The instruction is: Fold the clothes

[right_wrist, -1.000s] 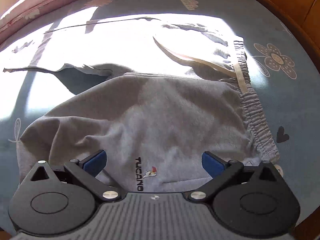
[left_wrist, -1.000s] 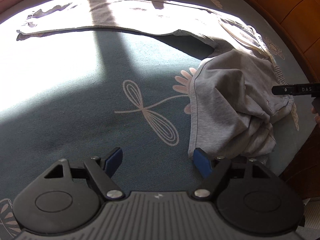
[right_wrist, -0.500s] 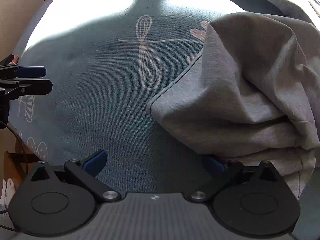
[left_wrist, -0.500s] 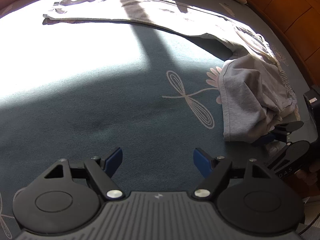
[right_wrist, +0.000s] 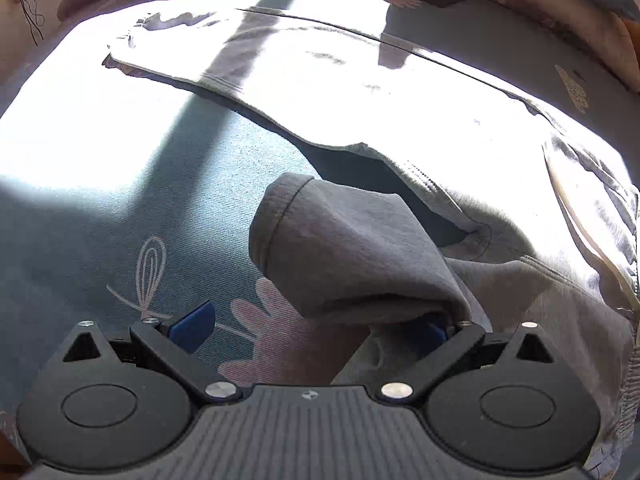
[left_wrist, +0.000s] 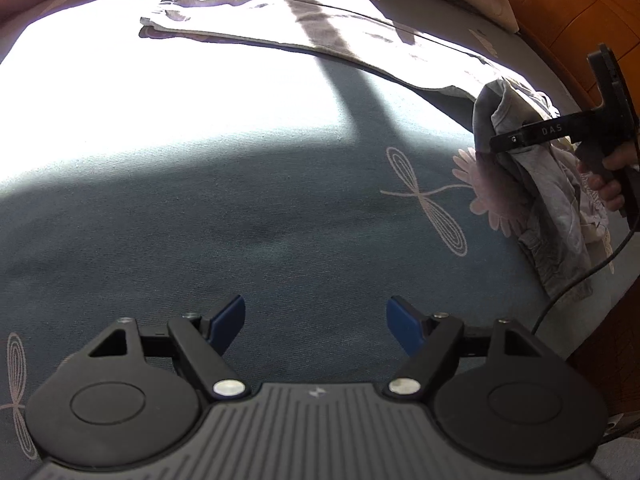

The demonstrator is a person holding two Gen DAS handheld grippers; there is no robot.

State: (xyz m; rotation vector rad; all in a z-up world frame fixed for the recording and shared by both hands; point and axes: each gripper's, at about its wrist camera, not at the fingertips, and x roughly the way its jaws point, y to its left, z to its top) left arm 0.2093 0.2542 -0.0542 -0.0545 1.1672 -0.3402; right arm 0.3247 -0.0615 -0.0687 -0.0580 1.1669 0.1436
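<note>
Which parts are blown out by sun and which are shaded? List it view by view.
Left wrist view: sun blows out the far blue-grey flower-printed bed sheet and the flat leg of the grey cotton jogging trousers, one shadow bar crossing both; the near sheet is shaded. Right wrist view: same glare on the flat leg; the lifted leg is shaded, its weave sharp.
</note>
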